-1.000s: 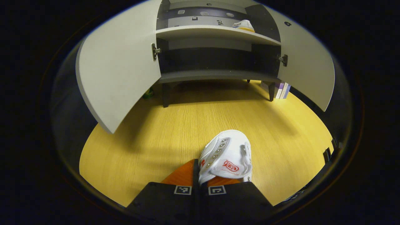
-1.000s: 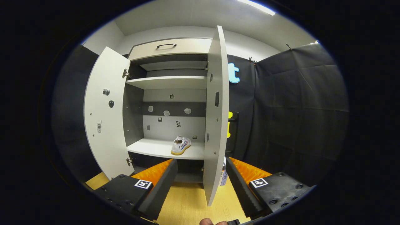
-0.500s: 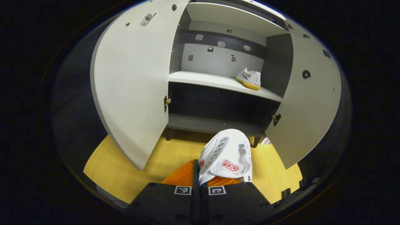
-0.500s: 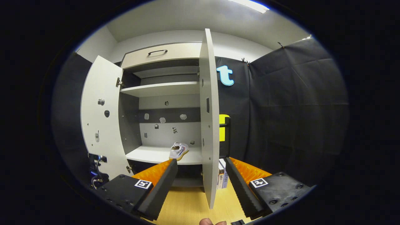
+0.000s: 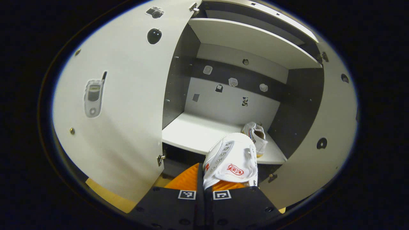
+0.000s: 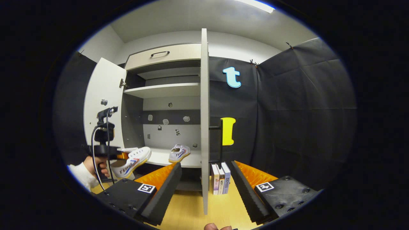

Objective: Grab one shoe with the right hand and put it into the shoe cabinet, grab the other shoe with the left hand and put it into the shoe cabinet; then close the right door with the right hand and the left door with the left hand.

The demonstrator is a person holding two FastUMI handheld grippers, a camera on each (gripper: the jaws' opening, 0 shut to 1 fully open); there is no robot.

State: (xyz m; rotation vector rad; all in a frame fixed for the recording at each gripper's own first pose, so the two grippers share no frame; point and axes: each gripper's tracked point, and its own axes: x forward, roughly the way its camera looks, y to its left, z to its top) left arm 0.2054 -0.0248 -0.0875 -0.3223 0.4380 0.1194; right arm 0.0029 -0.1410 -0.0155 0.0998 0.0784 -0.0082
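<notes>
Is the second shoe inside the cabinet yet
Not yet. The left gripper holds the second shoe just before the shelf, where the first shoe already sits.

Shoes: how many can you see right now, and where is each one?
2. One shoe sits on the cabinet shelf, toward its right side. The other shoe is held in the left gripper, in front of the open cabinet, not yet on the shelf. None seem hidden.

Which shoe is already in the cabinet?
The shoe on the shelf, at its right side; the other shoe is held in the left claw.
</notes>
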